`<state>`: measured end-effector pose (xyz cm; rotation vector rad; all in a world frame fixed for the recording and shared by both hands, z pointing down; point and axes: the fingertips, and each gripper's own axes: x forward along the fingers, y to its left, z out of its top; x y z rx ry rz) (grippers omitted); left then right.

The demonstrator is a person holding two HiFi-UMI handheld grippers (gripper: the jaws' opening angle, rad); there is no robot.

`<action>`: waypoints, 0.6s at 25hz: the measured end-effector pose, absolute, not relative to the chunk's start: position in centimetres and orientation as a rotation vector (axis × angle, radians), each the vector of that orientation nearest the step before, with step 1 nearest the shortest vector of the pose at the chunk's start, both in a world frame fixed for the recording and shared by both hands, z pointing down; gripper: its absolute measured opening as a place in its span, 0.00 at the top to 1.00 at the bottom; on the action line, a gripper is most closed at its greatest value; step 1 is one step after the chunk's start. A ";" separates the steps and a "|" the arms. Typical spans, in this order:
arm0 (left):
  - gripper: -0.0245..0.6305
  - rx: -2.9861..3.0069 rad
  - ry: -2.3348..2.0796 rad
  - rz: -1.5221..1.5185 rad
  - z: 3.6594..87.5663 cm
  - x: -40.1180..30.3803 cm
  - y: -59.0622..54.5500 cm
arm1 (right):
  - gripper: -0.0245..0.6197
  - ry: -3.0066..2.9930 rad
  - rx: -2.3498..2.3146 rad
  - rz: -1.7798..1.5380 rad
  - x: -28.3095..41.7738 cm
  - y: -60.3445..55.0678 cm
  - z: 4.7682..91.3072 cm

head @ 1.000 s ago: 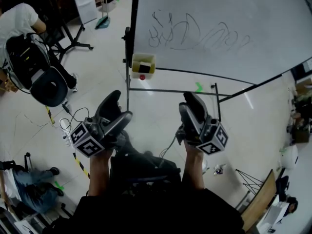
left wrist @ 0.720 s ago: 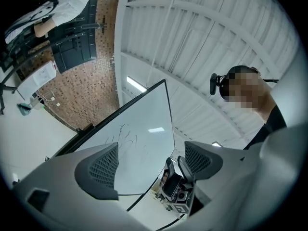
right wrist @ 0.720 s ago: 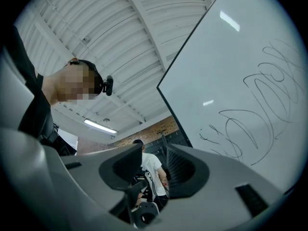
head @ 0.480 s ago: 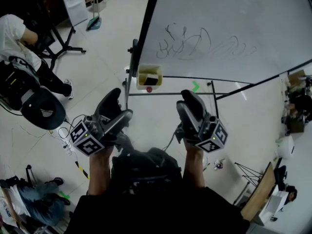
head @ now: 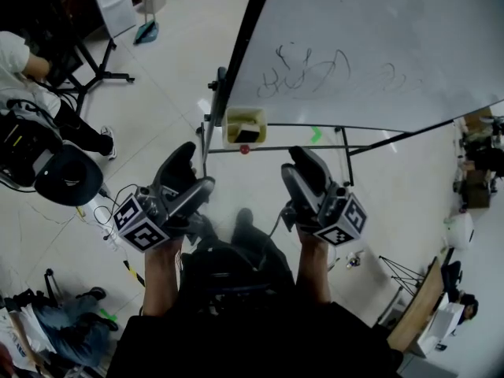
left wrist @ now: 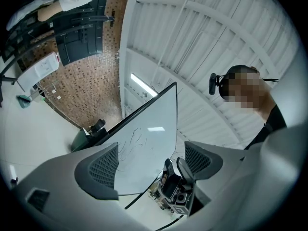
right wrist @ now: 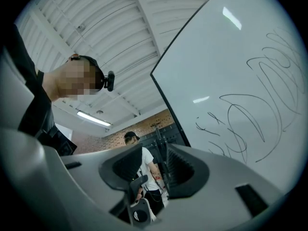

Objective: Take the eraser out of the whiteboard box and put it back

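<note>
Near side, the grey two-jaw left gripper [head: 187, 178] shows jaws wide apart, nothing between. The matching right gripper [head: 302, 175] is parted and empty too. Farther off, the black block eraser [head: 248, 135] sits inside the pale yellow open-topped whiteboard box [head: 230, 127], at the scribbled white whiteboard's [head: 378, 46] lower-left corner.

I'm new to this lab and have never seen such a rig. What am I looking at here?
A person carries two clamps: the left hand-held gripper and the right hand-held gripper. The head view comes from a camera on the person's head, looking down; the other two cameras ride on the hand-held grippers, looking along their jaws. Ahead stands a scribbled whiteboard, with a yellowish box at its lower edge holding a black eraser. Both pairs of jaws stand apart, holding nothing.
</note>
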<state>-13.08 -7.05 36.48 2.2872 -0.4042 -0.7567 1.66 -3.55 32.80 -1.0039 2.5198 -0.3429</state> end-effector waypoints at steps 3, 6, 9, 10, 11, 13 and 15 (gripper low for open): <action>0.31 2.291 -0.427 -0.744 36.9 -12.4 -7.7 | 0.71 2.524 -0.989 -0.365 2.2 -4.5 33.6; 0.31 2.298 -0.464 -0.732 37.1 -11.5 -8.5 | 0.71 2.532 -0.960 -0.374 3.3 -5.8 34.2; 0.31 2.308 -0.502 -0.718 36.8 -10.2 -9.3 | 0.71 2.550 -0.934 -0.370 4.6 -7.2 34.3; 0.31 2.313 -0.515 -0.712 36.7 -9.7 -9.7 | 0.71 2.561 -0.928 -0.368 5.1 -7.7 34.3; 0.31 2.317 -0.528 -0.707 36.5 -9.1 -10.0 | 0.71 2.572 -0.924 -0.370 5.7 -8.1 34.4; 0.31 2.311 -0.556 -0.698 36.1 -7.9 -10.8 | 0.71 2.585 -0.908 -0.382 6.9 -9.0 34.6; 0.31 2.311 -0.578 -0.686 35.8 -6.4 -11.3 | 0.71 2.580 -0.882 -0.388 8.1 -9.8 34.6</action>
